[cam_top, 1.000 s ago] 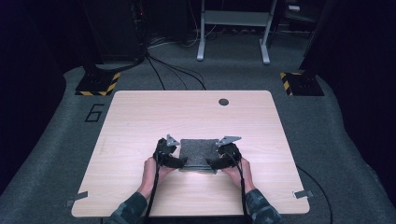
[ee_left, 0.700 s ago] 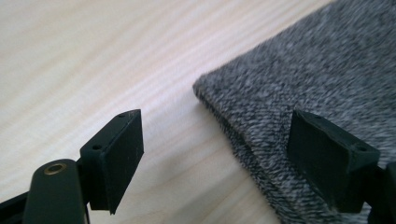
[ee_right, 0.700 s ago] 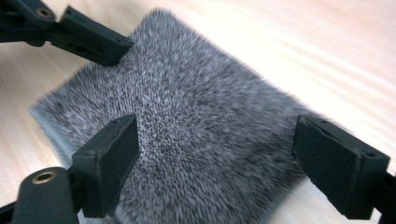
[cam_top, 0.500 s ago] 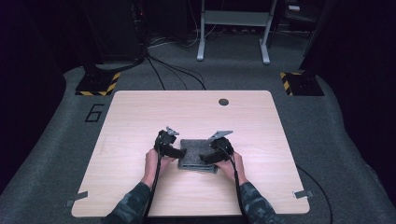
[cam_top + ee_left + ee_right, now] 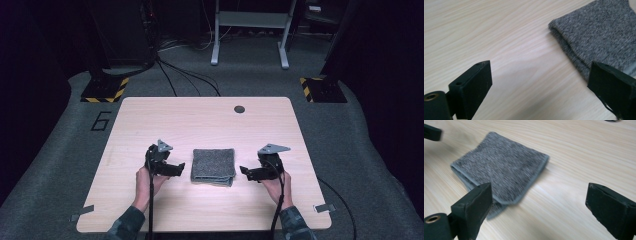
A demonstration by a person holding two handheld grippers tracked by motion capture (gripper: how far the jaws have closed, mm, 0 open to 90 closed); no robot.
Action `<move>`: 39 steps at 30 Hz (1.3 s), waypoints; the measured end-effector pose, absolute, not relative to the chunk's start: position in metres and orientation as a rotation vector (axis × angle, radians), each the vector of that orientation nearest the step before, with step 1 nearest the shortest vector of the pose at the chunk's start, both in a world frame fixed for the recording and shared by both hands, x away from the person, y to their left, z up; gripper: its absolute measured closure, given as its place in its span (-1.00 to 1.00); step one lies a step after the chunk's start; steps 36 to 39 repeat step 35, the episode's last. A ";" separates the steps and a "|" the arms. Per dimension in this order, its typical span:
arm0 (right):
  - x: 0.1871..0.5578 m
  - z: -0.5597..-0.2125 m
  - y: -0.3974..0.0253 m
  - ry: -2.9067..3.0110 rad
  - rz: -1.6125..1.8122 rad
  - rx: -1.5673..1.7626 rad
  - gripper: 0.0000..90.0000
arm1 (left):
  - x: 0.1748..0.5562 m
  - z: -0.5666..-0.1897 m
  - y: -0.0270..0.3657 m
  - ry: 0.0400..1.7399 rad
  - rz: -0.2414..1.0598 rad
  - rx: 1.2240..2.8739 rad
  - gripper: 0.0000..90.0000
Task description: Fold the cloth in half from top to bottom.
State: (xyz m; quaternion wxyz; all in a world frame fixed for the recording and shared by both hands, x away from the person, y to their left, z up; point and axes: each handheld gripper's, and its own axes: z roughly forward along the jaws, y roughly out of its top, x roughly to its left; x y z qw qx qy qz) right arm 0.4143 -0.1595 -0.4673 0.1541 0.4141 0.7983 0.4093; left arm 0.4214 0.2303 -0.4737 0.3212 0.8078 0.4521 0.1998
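I am holding the left gripper point(image 5: 176, 169) and right gripper point(image 5: 245, 172) unclenched and empty, flanking the folded grey cloth point(image 5: 213, 166), which is lying near the table's point(image 5: 200, 117) middle, apparently finished.

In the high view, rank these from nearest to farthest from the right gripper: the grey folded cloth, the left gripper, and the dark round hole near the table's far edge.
From the right gripper:
1. Grey folded cloth, just to its left, at table centre.
2. Left gripper, beyond the cloth on the left.
3. Dark round hole, near the far edge.
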 end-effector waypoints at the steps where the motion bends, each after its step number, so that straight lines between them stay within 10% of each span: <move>1: 0.411 -0.468 -0.166 2.277 1.168 1.198 -0.85 | 0.418 -0.474 0.235 1.200 0.537 2.113 -0.88; 21: 0.372 -0.511 -0.272 2.059 0.989 1.474 -0.99 | 0.372 -0.512 0.317 1.450 0.550 2.041 -0.95; 39: 0.374 -0.529 -0.275 2.071 0.910 1.486 -1.00 | 0.372 -0.528 0.326 1.471 0.592 1.981 -1.00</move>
